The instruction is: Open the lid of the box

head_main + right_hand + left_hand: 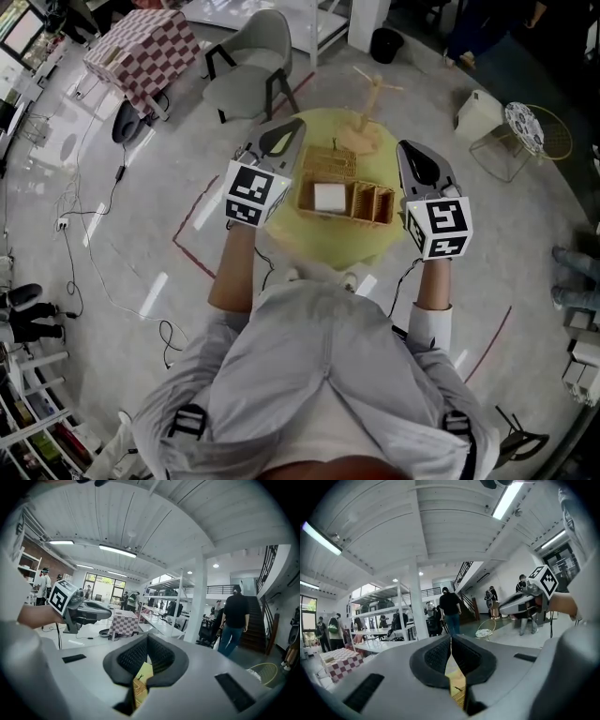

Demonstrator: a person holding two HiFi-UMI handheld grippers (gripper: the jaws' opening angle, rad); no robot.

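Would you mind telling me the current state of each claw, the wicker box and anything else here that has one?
left claw: shut, empty.
right claw: shut, empty.
wicker box: open, compartments exposed.
lid: appears raised at the box's far edge.
white block: lying in an end compartment.
wooden stand: upright on the yellow table.

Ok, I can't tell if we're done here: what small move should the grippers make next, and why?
Probably ease both back. The wicker box already shows its compartments, its lid seems folded back, and the left gripper and right gripper flank it shut and empty.
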